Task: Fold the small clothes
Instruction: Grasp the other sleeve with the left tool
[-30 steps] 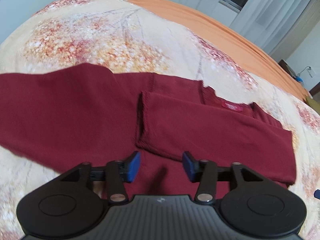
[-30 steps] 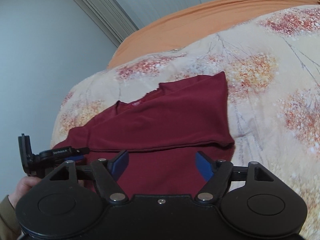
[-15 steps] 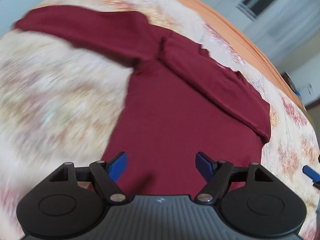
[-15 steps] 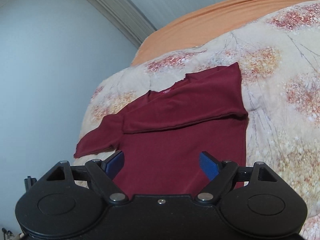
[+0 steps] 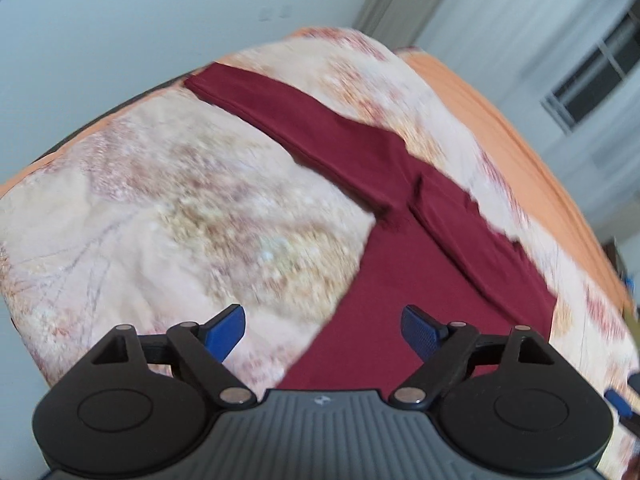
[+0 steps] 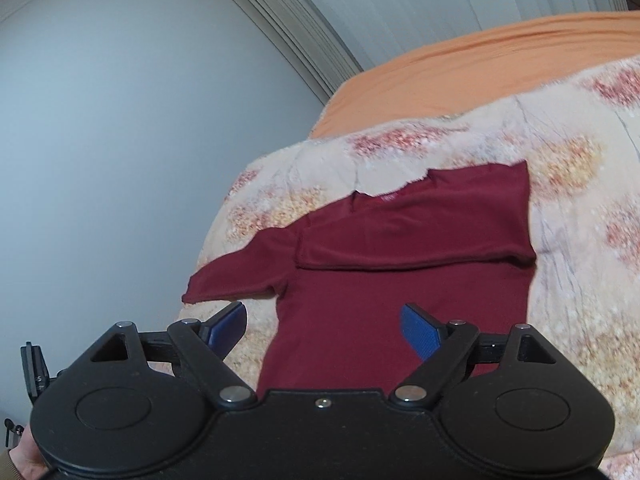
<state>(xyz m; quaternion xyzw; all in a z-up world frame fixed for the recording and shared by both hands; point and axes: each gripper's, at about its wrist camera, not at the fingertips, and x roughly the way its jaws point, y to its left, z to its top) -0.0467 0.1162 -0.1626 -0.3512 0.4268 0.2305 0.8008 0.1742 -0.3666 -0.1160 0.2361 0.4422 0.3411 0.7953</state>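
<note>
A dark red shirt lies flat on the bed's floral blanket, near the bed's edge by the wall. One sleeve is folded across the chest; the other sleeve stretches out toward the blanket's edge. The left claw hangs above the shirt's side, its jaws opening, nothing between them. The right claw hovers over the lower body with jaws wide and empty. The left view is blurred, so the shirt's hem may be creased.
</note>
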